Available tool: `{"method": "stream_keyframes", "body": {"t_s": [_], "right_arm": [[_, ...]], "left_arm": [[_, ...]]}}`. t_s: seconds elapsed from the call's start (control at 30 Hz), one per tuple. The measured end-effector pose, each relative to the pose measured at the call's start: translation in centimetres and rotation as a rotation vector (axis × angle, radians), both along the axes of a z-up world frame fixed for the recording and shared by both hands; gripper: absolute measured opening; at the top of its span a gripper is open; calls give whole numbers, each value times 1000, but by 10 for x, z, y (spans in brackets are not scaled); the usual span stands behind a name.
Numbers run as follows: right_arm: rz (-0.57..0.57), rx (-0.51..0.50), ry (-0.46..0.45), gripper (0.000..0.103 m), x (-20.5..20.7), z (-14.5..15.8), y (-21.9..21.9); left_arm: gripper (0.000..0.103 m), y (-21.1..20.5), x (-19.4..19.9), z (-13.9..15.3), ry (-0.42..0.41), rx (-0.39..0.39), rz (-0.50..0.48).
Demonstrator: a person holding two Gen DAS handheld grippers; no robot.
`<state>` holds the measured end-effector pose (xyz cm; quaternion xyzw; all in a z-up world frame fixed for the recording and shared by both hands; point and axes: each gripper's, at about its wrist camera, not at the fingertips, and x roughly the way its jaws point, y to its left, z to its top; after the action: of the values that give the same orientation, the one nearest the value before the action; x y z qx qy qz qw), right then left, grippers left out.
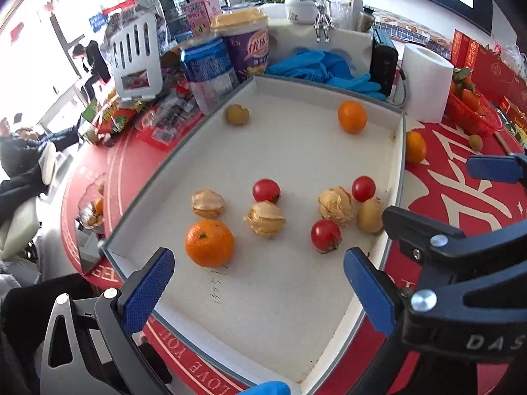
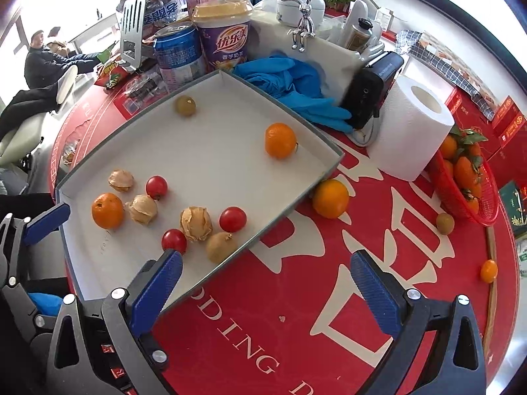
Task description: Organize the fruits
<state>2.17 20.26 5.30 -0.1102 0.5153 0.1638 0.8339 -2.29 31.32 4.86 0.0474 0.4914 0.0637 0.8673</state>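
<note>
Fingers, left: left gripper (image 1: 258, 288) hangs over the near end of the white tray (image 1: 296, 345), blue pads wide apart, holding nothing.
Fingers, right: right gripper (image 2: 266, 288) hovers over the red bench (image 2: 290, 302) beside the tray's right wall, pads likewise spread and empty.
Fruit in tray: near mandarin (image 1: 209, 243), three cherry tomatoes, three husked physalis and a longan (image 1: 369, 216) cluster toward the near end; another mandarin (image 1: 352, 116) and longan sit toward the far corners.
Fruit outside: loose mandarin (image 2: 330, 198) touches the tray's right corner; a longan (image 2: 445, 223) and a kumquat (image 2: 488, 271) lie toward the bench's right edge.
Risk: round fruit may roll off the bench if nudged; squeezing could crush papery husks or split tomatoes.
Axis: tray's long axis runs away from the grippers, tilting left; the fruits are near-round, no clear heading.
</note>
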Motion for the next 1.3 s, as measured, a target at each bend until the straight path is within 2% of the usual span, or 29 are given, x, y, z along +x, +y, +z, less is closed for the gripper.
{"method": "stream_keyframes", "body": {"t_s": [0.3,0.43,0.57,0.9,1.3], "right_arm": [[22,-10,2,103,-2,-3,9],[18,-32,28,103,-1,-12,12],[9,-21,33,102,-1,-8,13],[10,-10,12,103,-5,1,21],[17,-89,-57,103,-11,4,25]], "left_arm": [[103,11,2,-9,16,-39,18],[103,16,2,-12,27,-46,29],[103,18,1,-10,22,-43,32],[103,26,2,-10,16,-87,35],[103,28,2,-8,15,-110,35]]}}
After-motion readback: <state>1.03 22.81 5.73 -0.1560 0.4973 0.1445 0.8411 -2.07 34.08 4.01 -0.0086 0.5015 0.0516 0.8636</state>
